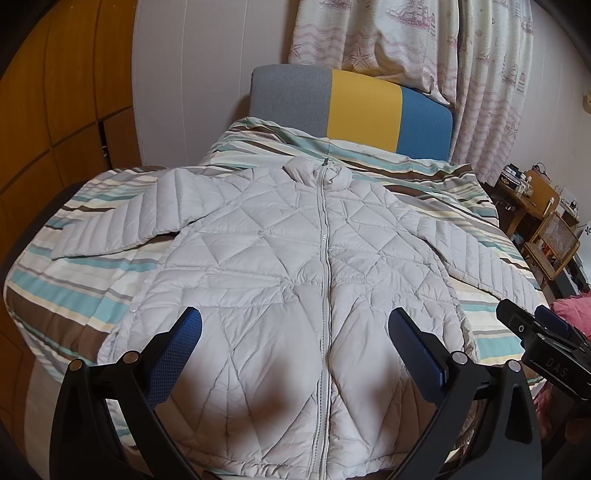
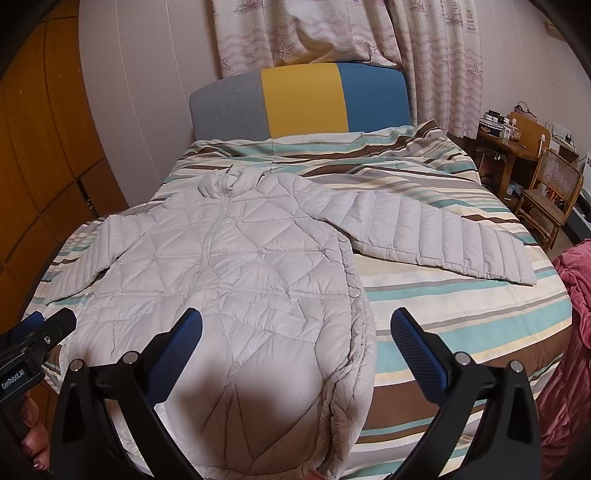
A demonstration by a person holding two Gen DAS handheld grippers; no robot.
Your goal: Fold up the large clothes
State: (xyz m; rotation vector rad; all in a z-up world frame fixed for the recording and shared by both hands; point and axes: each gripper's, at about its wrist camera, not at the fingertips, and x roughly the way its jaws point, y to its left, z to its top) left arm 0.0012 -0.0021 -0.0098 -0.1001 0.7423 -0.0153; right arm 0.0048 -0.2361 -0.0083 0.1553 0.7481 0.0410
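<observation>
While pale grey quilted puffer jacket (image 1: 295,266) lies flat on striped bed (image 2: 461,332), left gripper (image 1: 295,332) and right gripper (image 2: 295,332) fingers apart, empty; slippery padded fabric may slide from pinch, fold springs open.

Home bedroom: bed (image 2: 443,314) with striped cover, tricolour headboard (image 2: 299,101), patterned curtains (image 2: 332,33), wooden wardrobe (image 1: 55,110), cane chair (image 2: 550,192).

Left claw (image 1: 295,332) and right claw (image 2: 295,332) side by side (both agape, empty)
</observation>
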